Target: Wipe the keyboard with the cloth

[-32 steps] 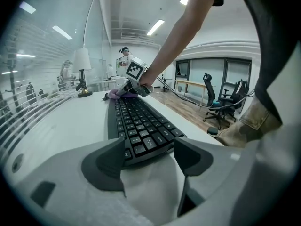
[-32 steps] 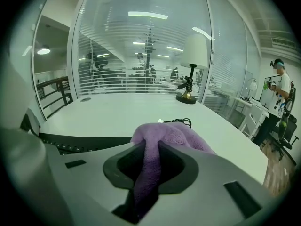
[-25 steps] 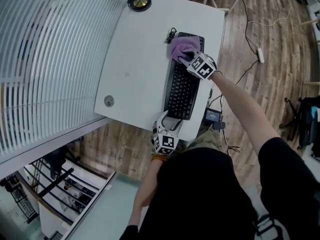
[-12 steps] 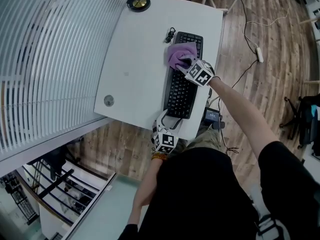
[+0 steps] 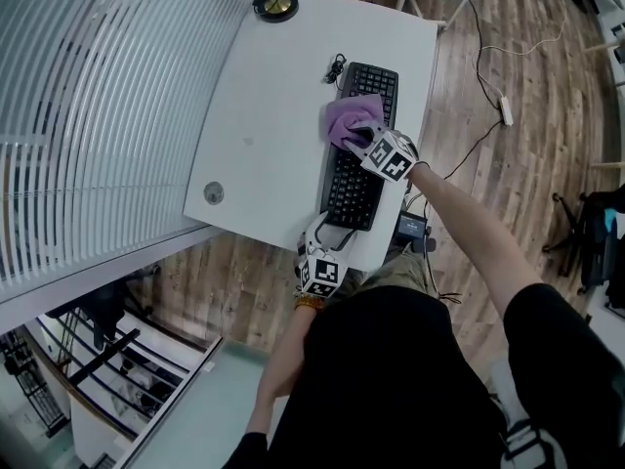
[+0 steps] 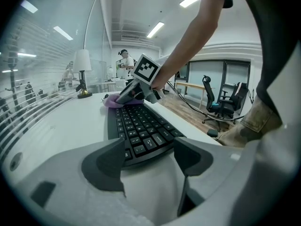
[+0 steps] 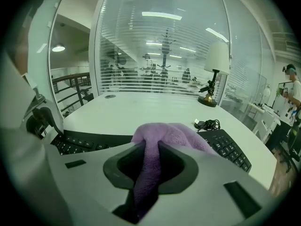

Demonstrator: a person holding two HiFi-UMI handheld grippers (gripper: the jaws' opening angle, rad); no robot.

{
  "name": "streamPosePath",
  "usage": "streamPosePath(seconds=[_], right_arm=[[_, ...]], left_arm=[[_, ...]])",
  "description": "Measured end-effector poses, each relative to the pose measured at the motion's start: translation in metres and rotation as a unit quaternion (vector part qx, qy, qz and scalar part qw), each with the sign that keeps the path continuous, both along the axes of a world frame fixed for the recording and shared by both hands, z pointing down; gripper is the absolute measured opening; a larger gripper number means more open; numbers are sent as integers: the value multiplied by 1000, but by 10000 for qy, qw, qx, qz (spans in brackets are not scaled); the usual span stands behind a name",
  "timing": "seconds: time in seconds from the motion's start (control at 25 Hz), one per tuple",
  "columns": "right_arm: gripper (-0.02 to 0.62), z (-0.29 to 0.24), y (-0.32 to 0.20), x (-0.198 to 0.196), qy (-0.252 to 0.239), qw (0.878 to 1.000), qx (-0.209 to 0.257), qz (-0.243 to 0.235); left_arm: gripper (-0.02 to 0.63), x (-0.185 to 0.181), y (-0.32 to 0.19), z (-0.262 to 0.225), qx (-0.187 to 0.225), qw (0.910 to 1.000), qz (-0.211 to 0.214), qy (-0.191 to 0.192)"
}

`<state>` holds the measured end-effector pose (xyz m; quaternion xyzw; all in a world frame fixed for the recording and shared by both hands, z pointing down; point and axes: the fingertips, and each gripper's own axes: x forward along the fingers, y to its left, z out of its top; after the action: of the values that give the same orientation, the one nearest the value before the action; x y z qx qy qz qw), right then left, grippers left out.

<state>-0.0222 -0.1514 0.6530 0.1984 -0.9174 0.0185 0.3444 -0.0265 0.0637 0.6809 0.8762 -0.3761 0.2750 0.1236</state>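
We are pinching the purple cloth [image 5: 349, 118] in the right gripper [image 5: 363, 140], its fingers pressed together on a fold of it. The cloth is lying on the far part of the keyboard [image 5: 352, 189], covering keys near the end away from us. The keyboard's long axis is running from that far end back toward us across the counter [image 5: 273, 96], so the bare keys are all lying on the near side of the cloth. We are judging that the coming stroke should follow that axis toward the near end. The left gripper [image 5: 328, 234] is sitting at the keyboard's near end, fingers spread and gripping nothing, with that end showing between them.
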Motion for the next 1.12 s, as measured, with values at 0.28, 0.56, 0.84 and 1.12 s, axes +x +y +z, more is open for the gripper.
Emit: streamPosePath(seconds=[0.28,0.56,0.84,1.12], right_arm=[[63,0,12,-6,36,9999,48,-145],[63,0,18,-9,79,9999,1,-143],[63,-3,44,-15,19,9996,-30,-280],[63,-1,73,-25,-1,9987,-58,-501]], left_arm=[[338,-5,8,-2,131,9998,61,-157],[370,-11,6,-2,93,9998,-37,-178],[370,-10,6,-3,110,9998,-31,-147],[370,-12,6,-2,99,9999,-54,-121]])
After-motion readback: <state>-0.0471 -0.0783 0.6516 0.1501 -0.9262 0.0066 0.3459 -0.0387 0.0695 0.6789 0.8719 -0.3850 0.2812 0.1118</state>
